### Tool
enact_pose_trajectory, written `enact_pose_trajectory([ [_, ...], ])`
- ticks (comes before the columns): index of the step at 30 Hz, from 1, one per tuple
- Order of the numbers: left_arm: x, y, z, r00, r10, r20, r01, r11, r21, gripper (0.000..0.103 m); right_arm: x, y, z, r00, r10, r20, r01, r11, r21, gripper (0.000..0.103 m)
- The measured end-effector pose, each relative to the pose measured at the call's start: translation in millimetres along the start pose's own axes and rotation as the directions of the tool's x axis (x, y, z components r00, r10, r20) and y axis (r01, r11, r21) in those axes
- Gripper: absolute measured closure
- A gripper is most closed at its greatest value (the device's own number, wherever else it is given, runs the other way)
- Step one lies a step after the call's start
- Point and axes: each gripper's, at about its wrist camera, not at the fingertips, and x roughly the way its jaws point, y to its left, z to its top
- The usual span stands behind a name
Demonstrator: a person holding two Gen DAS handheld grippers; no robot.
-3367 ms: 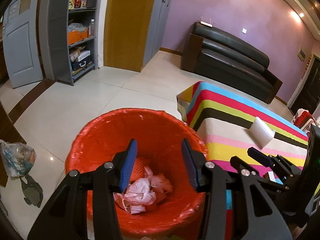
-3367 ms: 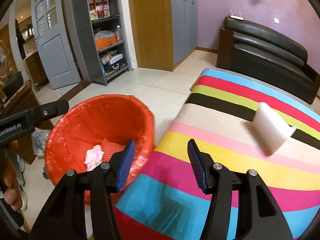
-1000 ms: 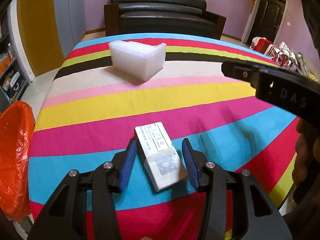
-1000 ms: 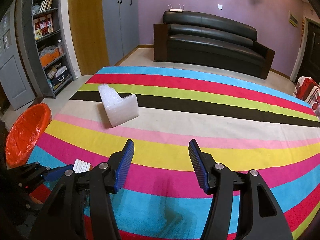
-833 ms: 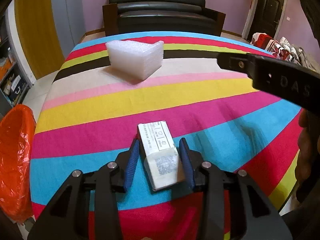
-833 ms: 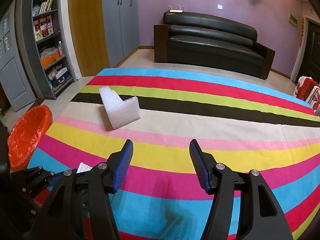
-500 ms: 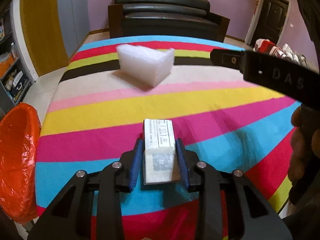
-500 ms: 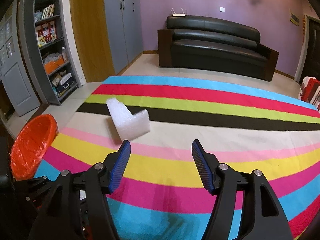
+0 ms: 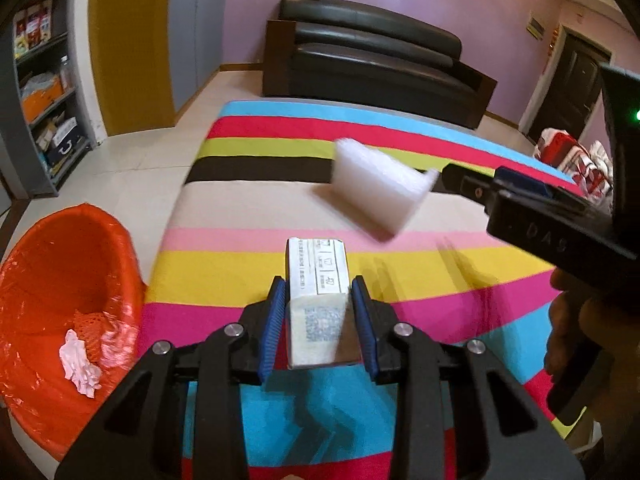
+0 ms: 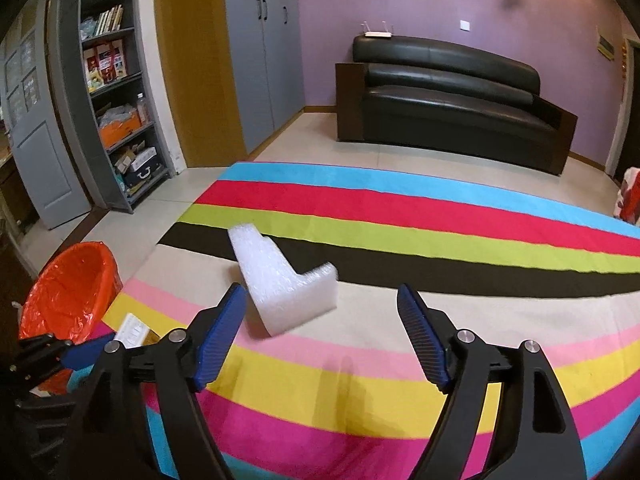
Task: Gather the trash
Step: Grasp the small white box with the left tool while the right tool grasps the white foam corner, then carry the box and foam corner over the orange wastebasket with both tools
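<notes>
Left gripper (image 9: pixel 318 312) clamps small box (image 9: pixel 317 280) above striped table (image 9: pixel 224 272)

Warm ceiling spotlights brighten both fisheye views, with glare on the orange bin liner (image 9: pixel 60 288). The foam block (image 9: pixel 378 188) smears with motion blur (left view only). Edges bend and darken.

My left wrist camera sits low behind its hand-held gripper (image 9: pixel 318 314), close over the striped bench (image 9: pixel 224 276), facing the sofa (image 9: pixel 372 64) with the bin (image 9: pixel 60 280) at lower left. My right wrist camera looks along its own hand-held gripper (image 10: pixel 322 338) from higher and further right, facing the same way. Both views share the bench, foam block (image 9: pixel 378 188) (image 10: pixel 280 288), sofa, bin and shelf (image 10: pixel 116 92); each catches the other hand-held gripper at its edge.
</notes>
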Motion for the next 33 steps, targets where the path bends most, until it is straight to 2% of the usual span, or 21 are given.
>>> enact_pose_trajectory([
  [8,-10,22,6,1.000,0.010,0.015,-0.009,0.998,-0.054,0.070,24,22,7,1.000,0.010,-0.019,-0.011,0.997,-0.079,0.024],
  [11,-13,27,8,1.000,0.012,0.015,-0.011,0.998,-0.065,0.070,33,27,6,1.000,-0.013,-0.026,0.010,0.994,-0.109,0.024],
  [19,-19,41,11,1.000,0.019,0.017,-0.017,0.996,-0.088,0.070,61,27,2,0.996,-0.031,-0.088,0.022,0.995,-0.094,0.024],
  [23,-19,49,12,1.000,0.025,0.018,-0.023,0.995,-0.094,0.070,68,28,-2,0.993,-0.029,-0.116,0.018,0.995,-0.095,0.038],
  [33,-27,62,14,0.998,0.050,0.027,-0.046,0.993,-0.110,0.070,50,44,2,0.997,-0.002,-0.073,-0.004,0.997,-0.076,0.040],
])
